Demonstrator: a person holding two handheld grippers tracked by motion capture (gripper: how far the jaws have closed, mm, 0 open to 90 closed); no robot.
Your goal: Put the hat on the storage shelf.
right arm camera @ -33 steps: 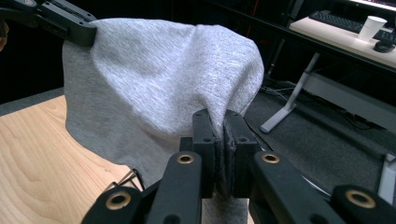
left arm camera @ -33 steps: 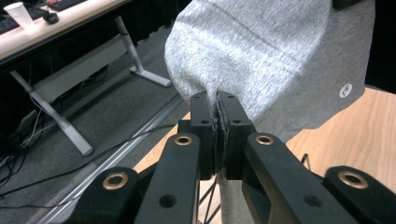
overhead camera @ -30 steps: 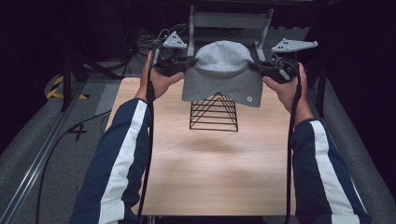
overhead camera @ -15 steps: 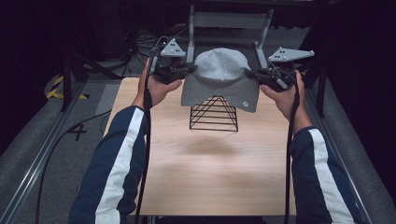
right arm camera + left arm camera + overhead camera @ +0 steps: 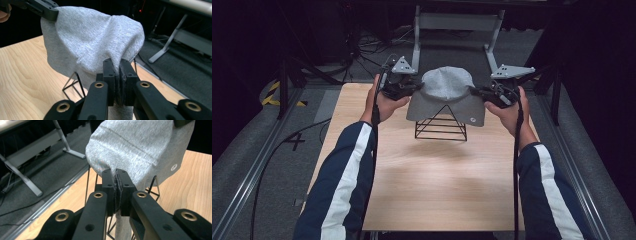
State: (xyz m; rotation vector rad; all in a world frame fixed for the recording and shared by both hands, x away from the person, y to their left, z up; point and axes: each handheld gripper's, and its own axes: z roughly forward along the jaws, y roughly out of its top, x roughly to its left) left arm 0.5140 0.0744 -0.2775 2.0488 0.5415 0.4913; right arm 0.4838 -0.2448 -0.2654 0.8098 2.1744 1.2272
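Near the far edge of the table [image 5: 442, 190], I hold the grey cap [image 5: 446, 95] spread over the wire pyramid stand [image 5: 441, 125] so it drapes evenly; left gripper [image 5: 115, 176] and right gripper [image 5: 117, 65] each pinch its hem.

– What sort of place is this?
– A lab or test rig: a wooden table [image 5: 437, 190] on grey carpet, metal rails [image 5: 257, 170], loose cables [image 5: 357, 47], hazard tape [image 5: 274, 95], a metal frame [image 5: 457, 22], dark surroundings.
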